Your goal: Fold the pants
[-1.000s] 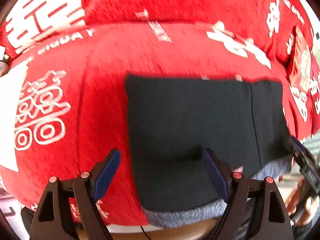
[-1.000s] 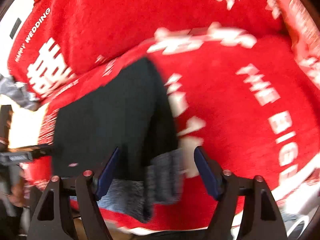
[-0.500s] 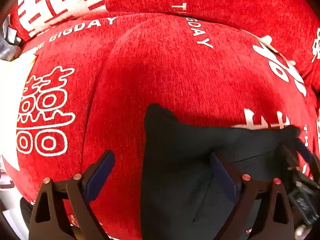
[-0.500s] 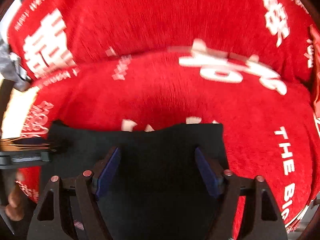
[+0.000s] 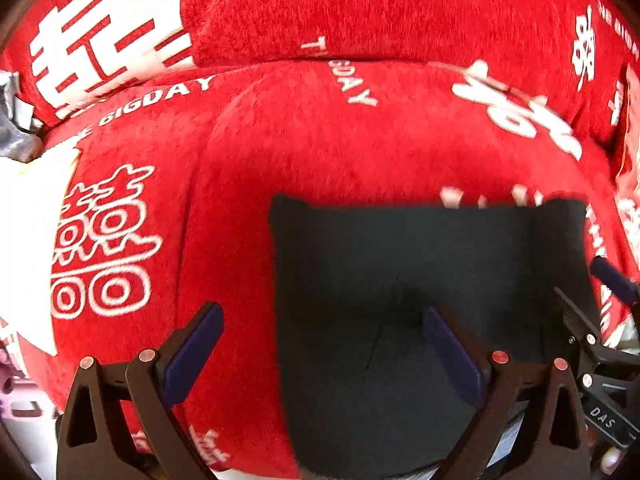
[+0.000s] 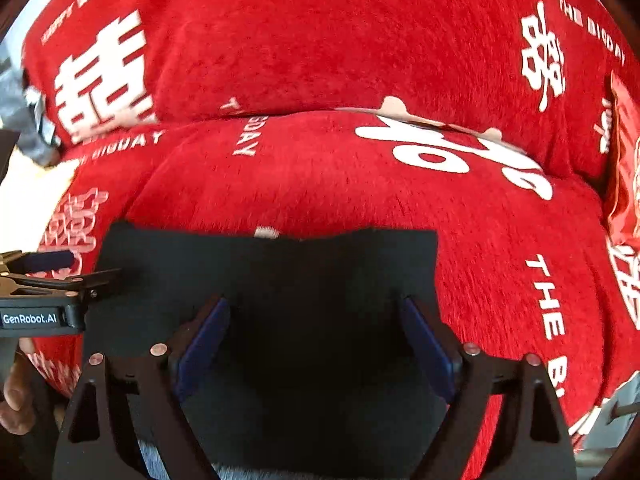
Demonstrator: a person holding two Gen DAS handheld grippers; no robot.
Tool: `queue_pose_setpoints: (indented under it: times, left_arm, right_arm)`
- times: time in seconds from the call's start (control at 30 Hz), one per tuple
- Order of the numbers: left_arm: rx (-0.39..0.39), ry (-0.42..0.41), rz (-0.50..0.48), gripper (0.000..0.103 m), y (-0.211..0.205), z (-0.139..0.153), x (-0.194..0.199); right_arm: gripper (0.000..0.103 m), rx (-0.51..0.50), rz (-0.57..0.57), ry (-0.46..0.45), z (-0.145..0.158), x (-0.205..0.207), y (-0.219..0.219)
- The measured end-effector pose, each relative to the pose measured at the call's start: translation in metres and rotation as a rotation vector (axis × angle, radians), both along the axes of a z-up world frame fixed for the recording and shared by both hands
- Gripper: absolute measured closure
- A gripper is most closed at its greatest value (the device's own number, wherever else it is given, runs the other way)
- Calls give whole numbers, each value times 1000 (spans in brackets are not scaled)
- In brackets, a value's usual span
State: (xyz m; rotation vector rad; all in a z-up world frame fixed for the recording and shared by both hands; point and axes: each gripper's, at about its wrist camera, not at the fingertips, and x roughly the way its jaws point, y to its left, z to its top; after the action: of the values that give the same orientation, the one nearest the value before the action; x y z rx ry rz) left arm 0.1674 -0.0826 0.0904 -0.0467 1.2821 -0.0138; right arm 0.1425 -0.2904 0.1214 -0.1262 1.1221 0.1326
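Note:
The black pants (image 5: 432, 288) lie folded into a flat rectangle on the red sofa seat (image 5: 320, 132), also in the right wrist view (image 6: 280, 272). A grey waistband shows at the near edge (image 6: 240, 470). My left gripper (image 5: 320, 336) is open over the pants' left edge, its right finger (image 5: 448, 344) above the cloth and its left finger (image 5: 192, 344) above the red cover. My right gripper (image 6: 316, 332) is open with both fingers over the pants, holding nothing. Each gripper shows at the other view's edge, the right one (image 5: 600, 320) and the left one (image 6: 52, 280).
The red seat cover (image 6: 360, 184) with white lettering fills both views, with the sofa back (image 6: 320, 40) behind. A grey object (image 5: 16, 136) and a white surface (image 5: 24, 240) lie at the left. A red printed cushion (image 6: 624, 160) stands at the right.
Both grippers have pulled back and tilted; the folded pants moved up in both views and lie flatter. The jaws stay open throughout.

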Motion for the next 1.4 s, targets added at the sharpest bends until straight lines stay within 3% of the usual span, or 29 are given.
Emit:
queue_pose_setpoints:
  times: [0.1, 0.17, 0.33, 0.5, 0.63, 0.73, 0.83, 0.9, 1.0, 1.1, 1.23, 1.4]
  left_arm:
    - [-40, -3, 0, 2, 9, -9, -28]
    - [-84, -8, -2, 2, 16, -11, -47]
    - [-94, -33, -14, 1, 26, -21, -81]
    - [-101, -33, 15, 0, 43, -19, -97]
    - [-129, -48, 46, 0, 65, -19, -122]
    - [-166, -46, -8, 0, 57, -24, -134]
    - [-154, -66, -81, 0, 35, -26, -134]
    - [-108, -22, -104, 0, 26, -37, -131]
    - [85, 92, -87, 0, 26, -63, -131]
    - [7, 63, -69, 1, 38, -52, -137]
    - [31, -47, -71, 1, 37, -24, -139]
    - [26, -23, -24, 1, 48, -29, -136]
  right_arm:
    - [13, -31, -1, 39, -17, -31, 0]
    - [13, -43, -16, -7, -17, -54, -4]
    - [7, -57, -49, -59, -20, -97, -13]
    - [3, -41, -106, 1, -24, -105, -21]
    - [3, -61, -125, -17, -17, -114, -19]
    - [3, -97, -105, -46, -11, -115, -5]
    - [3, -94, -79, -54, -9, -115, 7]
    - [3, -115, -69, -56, -8, -115, 12]
    - [3, -154, -50, -70, -2, -119, 15]
    - [2, -145, -65, -66, 5, -118, 10]
    - [2, -94, -64, -67, 9, -109, 19]
    - [2, -49, 21, -60, -5, -101, 62]
